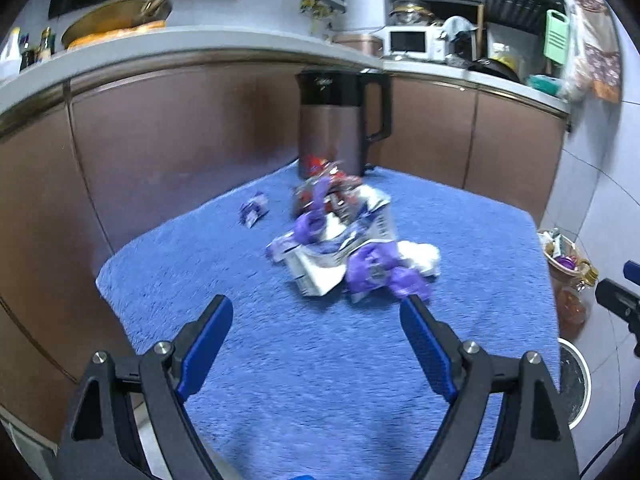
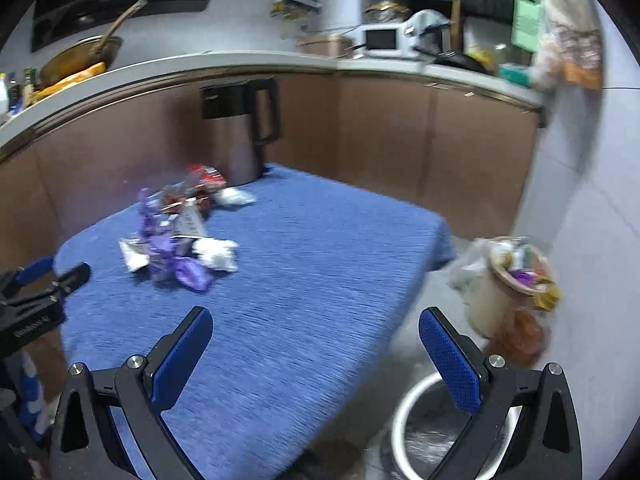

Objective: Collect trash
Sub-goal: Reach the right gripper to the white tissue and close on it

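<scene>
Trash [image 1: 340,240], a heap of purple and red wrappers, lies mid-table on the blue cloth [image 1: 280,360] as the left gripper [image 1: 316,312] faces it, jaws wide and empty. The right gripper [image 2: 316,320] is likewise open near the white bin [image 2: 404,412]. Collection looks barely begun; a first pinch comes next.

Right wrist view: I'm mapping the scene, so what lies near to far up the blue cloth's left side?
Purple wrappers → red wrappers → dark kettle → brown cabinet behind.
</scene>
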### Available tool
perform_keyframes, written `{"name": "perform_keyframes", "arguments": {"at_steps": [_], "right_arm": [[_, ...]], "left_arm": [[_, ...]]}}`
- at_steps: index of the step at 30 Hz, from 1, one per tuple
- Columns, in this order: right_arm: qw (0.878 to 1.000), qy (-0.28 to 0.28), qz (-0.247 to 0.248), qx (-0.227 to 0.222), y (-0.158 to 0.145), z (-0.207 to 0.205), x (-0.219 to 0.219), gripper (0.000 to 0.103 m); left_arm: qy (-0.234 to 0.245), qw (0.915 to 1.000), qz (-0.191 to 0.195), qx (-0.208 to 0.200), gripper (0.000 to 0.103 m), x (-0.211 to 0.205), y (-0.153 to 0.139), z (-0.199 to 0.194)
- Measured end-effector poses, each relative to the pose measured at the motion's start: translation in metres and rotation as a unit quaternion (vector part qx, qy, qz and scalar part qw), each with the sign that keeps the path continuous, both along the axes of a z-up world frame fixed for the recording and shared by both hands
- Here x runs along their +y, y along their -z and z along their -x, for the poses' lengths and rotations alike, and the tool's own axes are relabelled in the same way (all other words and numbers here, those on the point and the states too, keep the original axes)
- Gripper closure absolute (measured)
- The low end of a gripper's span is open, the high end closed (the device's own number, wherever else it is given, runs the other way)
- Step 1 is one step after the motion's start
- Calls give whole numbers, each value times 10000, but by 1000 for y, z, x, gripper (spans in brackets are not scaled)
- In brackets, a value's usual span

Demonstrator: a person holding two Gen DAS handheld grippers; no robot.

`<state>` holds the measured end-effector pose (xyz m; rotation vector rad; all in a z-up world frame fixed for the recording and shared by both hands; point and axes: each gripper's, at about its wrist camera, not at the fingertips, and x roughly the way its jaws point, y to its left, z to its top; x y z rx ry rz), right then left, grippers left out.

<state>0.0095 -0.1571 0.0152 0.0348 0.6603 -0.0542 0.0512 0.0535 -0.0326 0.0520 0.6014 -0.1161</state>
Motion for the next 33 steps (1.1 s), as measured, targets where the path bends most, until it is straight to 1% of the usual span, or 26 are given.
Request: {"name": "perform_keyframes", "arguments": {"at_steps": [3,6,9,15,18,20,21,23,26,29,33], "right_arm": [[9987,-366,-325,112,2,-26,6,0],[9978,-562,-331,103,4,-43,13,0],[9960,-791,-341,221,10,-65,19,0],[9914,-1108,-519,471,21,-104,25,1],[9884,-1274,-599,561,27,-120,28,8],[9860,-1398,-653,638,32,-132,31,16],[9848,-1460,-663,669,34,-137,33,17],[9819,-1594,-699,750,40,-149,37,24],[9778,-1724,-832,855,47,-164,40,31],[9739,-1790,-1004,966,55,-180,43,34],[9711,-1881,-1017,1057,61,-195,48,34]], "left_arm": [[-117,9998,10,157,18,10,6,-10],[-224,9995,-83,204,18,13,8,-17],[-271,9991,-159,293,18,14,12,-29],[-266,9979,-7,592,18,19,18,-57],[-269,9974,-3,665,18,18,20,-70],[-273,9970,26,722,18,19,22,-80],[-275,9969,40,742,18,19,23,-85],[-278,9965,68,789,18,20,25,-94],[-250,9957,192,866,18,23,27,-105],[-204,9947,353,941,18,27,30,-117],[-153,9945,392,963,18,26,32,-127]]}}
